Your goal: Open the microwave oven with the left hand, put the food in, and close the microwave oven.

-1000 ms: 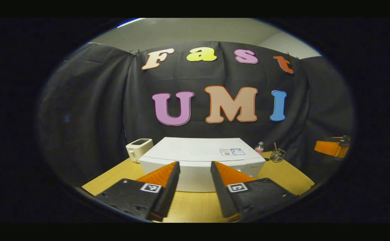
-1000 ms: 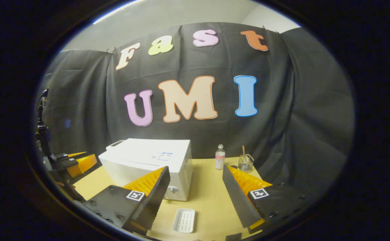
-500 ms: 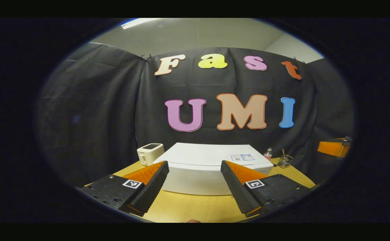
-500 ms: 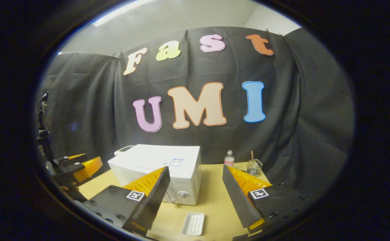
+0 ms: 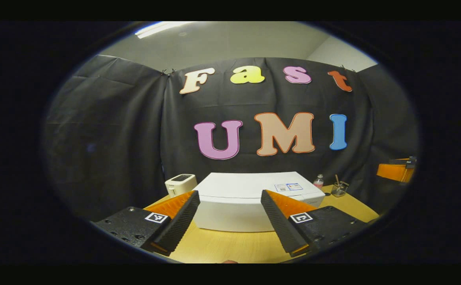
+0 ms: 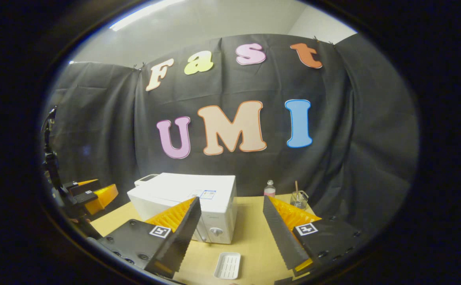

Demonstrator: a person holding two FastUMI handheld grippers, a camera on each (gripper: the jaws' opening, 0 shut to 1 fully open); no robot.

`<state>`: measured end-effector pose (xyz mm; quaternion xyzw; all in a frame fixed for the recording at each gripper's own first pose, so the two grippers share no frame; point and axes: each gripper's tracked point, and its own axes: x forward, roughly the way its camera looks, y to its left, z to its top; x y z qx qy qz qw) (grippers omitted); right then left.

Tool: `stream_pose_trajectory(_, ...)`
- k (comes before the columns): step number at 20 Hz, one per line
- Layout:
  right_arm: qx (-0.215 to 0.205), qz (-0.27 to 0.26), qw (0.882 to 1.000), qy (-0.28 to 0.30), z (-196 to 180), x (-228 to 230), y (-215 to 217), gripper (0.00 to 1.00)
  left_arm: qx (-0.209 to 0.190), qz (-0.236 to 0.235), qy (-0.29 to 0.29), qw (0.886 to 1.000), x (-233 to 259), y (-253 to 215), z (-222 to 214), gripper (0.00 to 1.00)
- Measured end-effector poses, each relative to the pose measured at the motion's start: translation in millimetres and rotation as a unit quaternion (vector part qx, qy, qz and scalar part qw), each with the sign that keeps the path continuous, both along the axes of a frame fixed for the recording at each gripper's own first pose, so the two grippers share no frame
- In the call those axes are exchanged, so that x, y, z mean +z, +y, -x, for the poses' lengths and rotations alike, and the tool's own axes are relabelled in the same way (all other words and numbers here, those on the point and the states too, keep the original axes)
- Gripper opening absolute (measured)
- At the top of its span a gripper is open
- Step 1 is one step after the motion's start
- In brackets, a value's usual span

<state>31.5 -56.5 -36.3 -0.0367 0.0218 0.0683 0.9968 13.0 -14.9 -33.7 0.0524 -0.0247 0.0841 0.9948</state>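
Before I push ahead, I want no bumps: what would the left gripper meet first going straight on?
Most likely the microwave: its closed front sits right between the left gripper's open fingers, with bare table before it. Depth is unclear.

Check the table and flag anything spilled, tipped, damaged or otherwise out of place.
Nothing stands out. The microwave sits square on the table with its door shut, the white tray lies flat in front of it, and the small bottle and glass stand upright. No spills show.
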Motion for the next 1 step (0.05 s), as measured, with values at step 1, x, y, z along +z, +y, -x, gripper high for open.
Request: stream_pose_trajectory(1, 0.001, 0.002, 1.000, 0.001, 0.3, -1.2, 0.4, 0.92, -0.001, 0.000, 0.000, 1.000, -0.5, -1.0, 0.3, 0.96)
